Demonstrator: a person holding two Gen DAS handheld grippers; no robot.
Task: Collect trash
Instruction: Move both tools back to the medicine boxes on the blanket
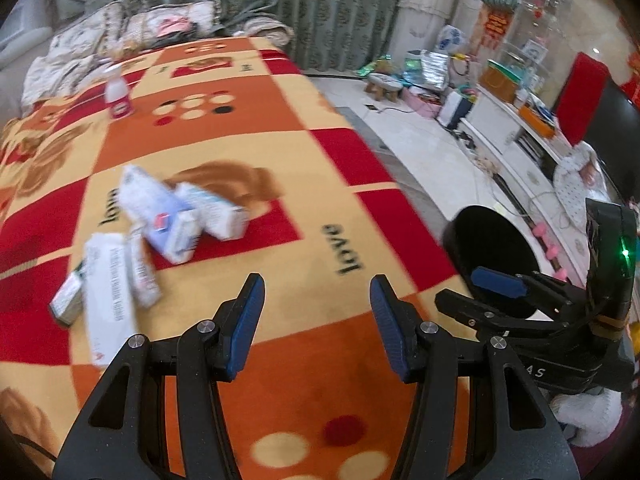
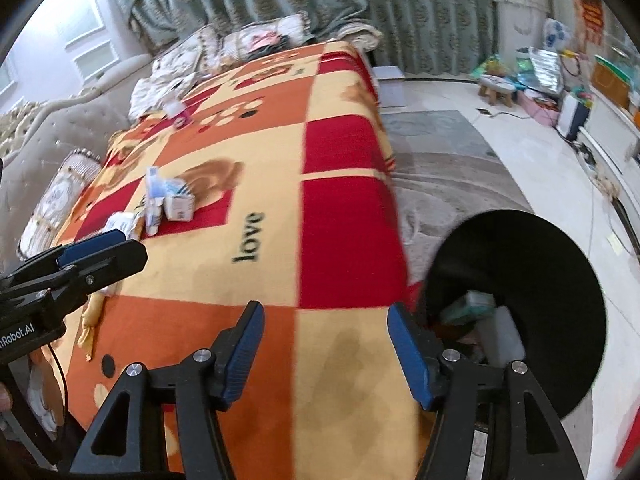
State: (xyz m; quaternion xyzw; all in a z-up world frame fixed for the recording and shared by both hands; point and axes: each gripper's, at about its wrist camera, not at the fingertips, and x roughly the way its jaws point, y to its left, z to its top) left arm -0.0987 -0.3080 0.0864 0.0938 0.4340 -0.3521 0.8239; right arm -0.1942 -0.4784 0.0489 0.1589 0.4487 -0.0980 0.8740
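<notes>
Both grippers are gaping with nothing in them; the pile of white boxes (image 1: 160,236) sits on the blanket (image 1: 304,168) well up-left of the left gripper (image 1: 316,316); right gripper (image 2: 326,344) hangs by the black bin (image 2: 532,280), so left's likely nearer.

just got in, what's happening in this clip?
A person with a claw in each hand is clearing small boxes off a patterned blanket into a black bin beside it. Both the left claw and right claw are open and empty. Some trash is already binned.
</notes>
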